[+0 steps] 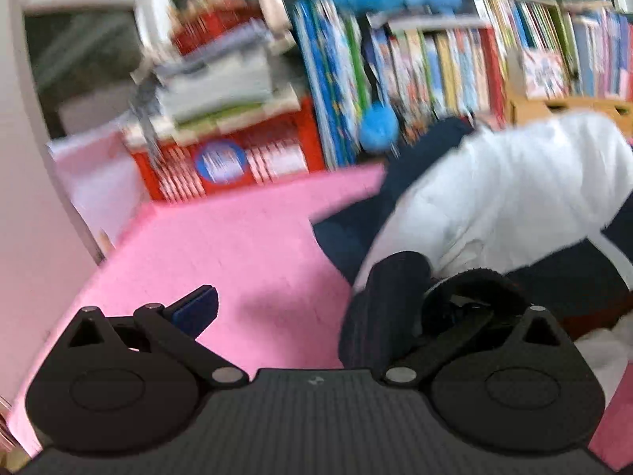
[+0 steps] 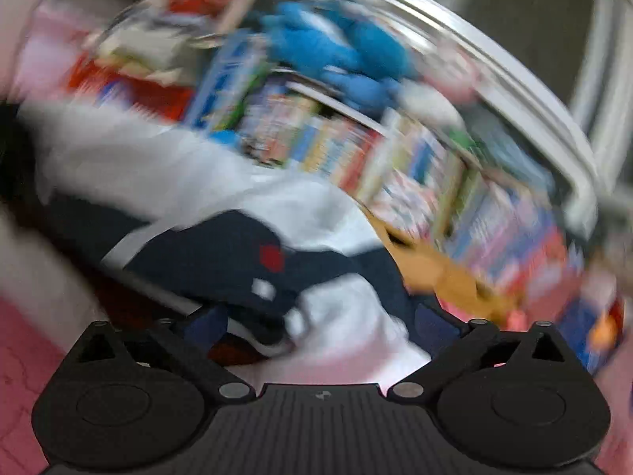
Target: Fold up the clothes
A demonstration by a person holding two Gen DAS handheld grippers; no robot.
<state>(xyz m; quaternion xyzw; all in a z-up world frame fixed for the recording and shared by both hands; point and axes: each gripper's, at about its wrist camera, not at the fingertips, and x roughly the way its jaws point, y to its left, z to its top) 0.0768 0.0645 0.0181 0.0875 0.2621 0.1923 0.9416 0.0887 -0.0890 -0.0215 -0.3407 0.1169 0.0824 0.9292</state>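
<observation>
1. In the left wrist view, the pink tabletop (image 1: 221, 245) was seen at left, bare up to a red box (image 1: 237, 158) at its far edge.
2. The left claw (image 1: 316, 308) was spread wide; its left finger (image 1: 196, 310) stood free over the tabletop, while its right finger was draped by a dark fold of the garment (image 1: 494, 198).
3. Whether that fold was gripped could not be told.
4. The garment, white and navy, was heaped at right on the tabletop, before the books (image 1: 435, 71).
5. In the blurred right wrist view, the right claw (image 2: 320, 324) was fully spread.
6. The garment (image 2: 237, 261) lay between and beyond its fingers, unpinched.
7. The bookshelf (image 2: 415, 166) stood behind, tilted.
</observation>
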